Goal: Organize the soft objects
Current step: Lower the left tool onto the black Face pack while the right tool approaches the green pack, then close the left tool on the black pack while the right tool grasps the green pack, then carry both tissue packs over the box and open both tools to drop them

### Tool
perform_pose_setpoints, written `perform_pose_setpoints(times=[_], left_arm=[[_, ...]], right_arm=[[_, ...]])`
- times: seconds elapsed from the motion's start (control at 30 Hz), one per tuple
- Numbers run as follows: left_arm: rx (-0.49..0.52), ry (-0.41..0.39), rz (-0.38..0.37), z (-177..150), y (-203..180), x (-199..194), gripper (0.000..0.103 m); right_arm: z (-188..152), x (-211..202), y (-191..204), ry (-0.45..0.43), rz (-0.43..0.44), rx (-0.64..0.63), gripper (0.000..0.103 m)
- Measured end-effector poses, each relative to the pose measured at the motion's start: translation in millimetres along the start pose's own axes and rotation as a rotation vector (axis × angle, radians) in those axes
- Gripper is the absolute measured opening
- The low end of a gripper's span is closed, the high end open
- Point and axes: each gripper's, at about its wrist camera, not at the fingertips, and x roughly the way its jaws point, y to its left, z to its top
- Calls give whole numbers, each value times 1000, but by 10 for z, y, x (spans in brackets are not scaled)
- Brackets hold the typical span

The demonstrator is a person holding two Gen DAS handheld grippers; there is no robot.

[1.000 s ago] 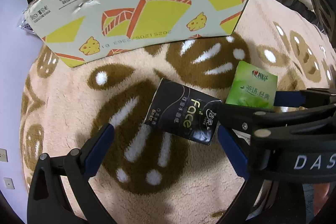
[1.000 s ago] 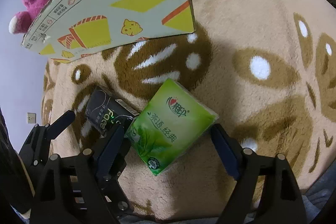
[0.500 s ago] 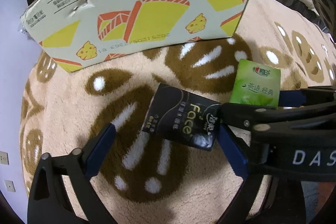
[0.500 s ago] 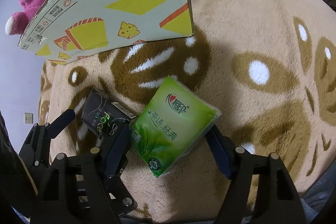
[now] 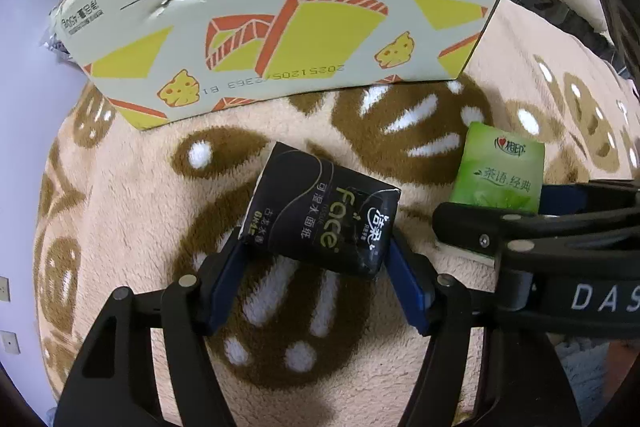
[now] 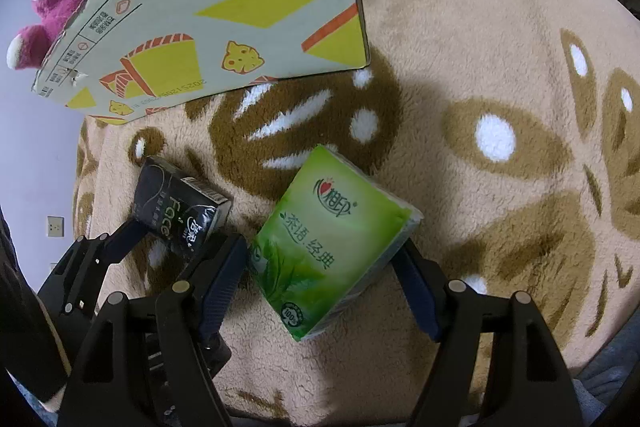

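**Both jaws close in on the tissue packs**

Since a second ago the left gripper (image 5: 316, 267) has narrowed its jaws around the black plastic-wrapped tissue pack (image 5: 320, 215); they are closing, blue pads at its short ends. The right gripper (image 6: 320, 283) straddles the green soft tissue pack (image 6: 332, 239), pads against its sides. Both packs lie on the beige patterned plush rug (image 6: 500, 27): light, squashy, slick-wrapped, best pinched across the middle. Beyond stands the printed cardboard box (image 5: 280, 19), with a pink plush toy (image 6: 44, 15) behind.

On the rug (image 6: 460, 27), the dark tissue pack (image 5: 320, 215) lies left of the green tissue pack (image 6: 332, 239), both in front of the cardboard box (image 5: 280, 19), a plush toy (image 6: 44, 19) behind it.
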Motion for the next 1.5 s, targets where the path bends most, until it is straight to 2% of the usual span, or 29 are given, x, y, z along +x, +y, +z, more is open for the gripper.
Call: perform_pose_setpoints(times=[0.47, 0.5, 0.57, 0.6, 0.63, 0.8, 0.9, 1.0, 1.17, 1.27, 1.4, 1.5], left_arm=[[21, 2, 14, -13, -22, -5, 66], [20, 3, 14, -15, -18, -20, 66], [11, 6, 17, -27, 12, -41, 66], [4, 7, 16, -38, 30, -54, 66], [-4, 8, 13, -48, 51, -66, 66], [-42, 7, 26, -88, 149, -114, 66], [-82, -71, 11, -100, 231, -278, 65], [-110, -135, 36, -102, 304, -450, 65], [-138, -175, 92, -142, 410, -653, 65], [-155, -230, 111, -110, 487, -856, 65], [-134, -352, 188, -77, 476, -1167, 65], [-119, -441, 200, -40, 476, -1397, 65]], right_arm=[[4, -3, -17, -2, 4, 4, 79], [5, -13, -15, -9, 1, 1, 76], [9, -44, -3, -30, -18, -11, 67], [8, -78, 3, -50, -31, -19, 59], [13, -104, 10, -62, -36, -27, 56], [11, -138, 37, -86, -40, -41, 50], [-9, -235, 79, -132, -34, -60, 45], [-27, -322, 93, -171, -30, -69, 43], [-80, -568, 93, -261, 5, -81, 41], [-117, -822, 136, -350, 22, -111, 41], [-192, -1191, 217, -497, 55, -150, 41], [-254, -1406, 307, -598, 55, -180, 41]])
